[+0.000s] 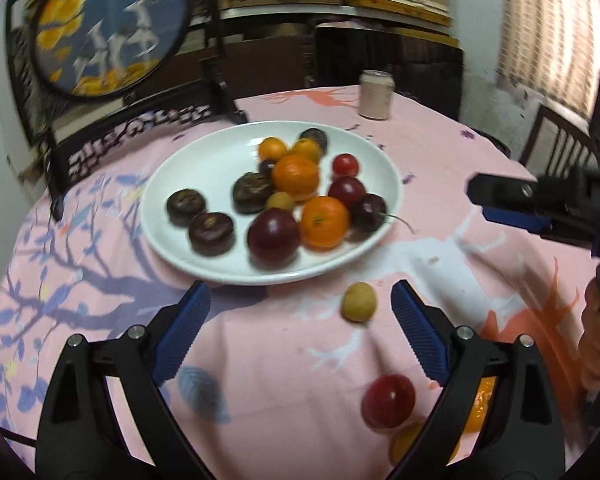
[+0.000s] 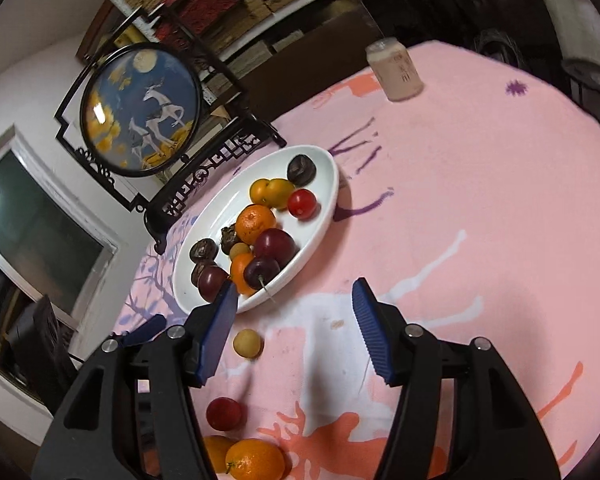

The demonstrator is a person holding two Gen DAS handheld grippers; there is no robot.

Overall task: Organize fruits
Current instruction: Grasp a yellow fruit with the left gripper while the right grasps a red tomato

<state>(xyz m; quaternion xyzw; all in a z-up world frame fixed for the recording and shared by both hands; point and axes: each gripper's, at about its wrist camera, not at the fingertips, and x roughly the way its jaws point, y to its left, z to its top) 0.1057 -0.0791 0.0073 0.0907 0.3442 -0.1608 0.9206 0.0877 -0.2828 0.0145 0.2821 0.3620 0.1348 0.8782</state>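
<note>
1. While the white plate [image 1: 204, 168] sits toward the far left of the round table, its near rim lies just beyond the left gripper [image 1: 300, 320], whose ribbed blue pads stand wide apart with nothing pressed between them.
2. Between those pads and the plate's rim is bare pink tablecloth [image 1: 284, 360], broken only by a small pale-yellow round fruit [image 1: 359, 302] close to the right-hand pad.
3. Nearer the camera lie a glossy red fruit [image 1: 388, 400] and oranges [image 2: 254, 460] partly hidden behind the gripper frame.
4. On the plate's smooth, shallow glazed surface are packed matte oranges, shiny dark plums, a stemmed cherry [image 1: 370, 212] at the near-right rim and dark wrinkled, flattened fruits on the left half.
5. Over the open cloth to the plate's right, the right gripper [image 2: 296, 320] hovers with its jaws parted and empty.
6. A pale can [image 1: 376, 94] stands near the far edge, well apart from the plate.
</note>
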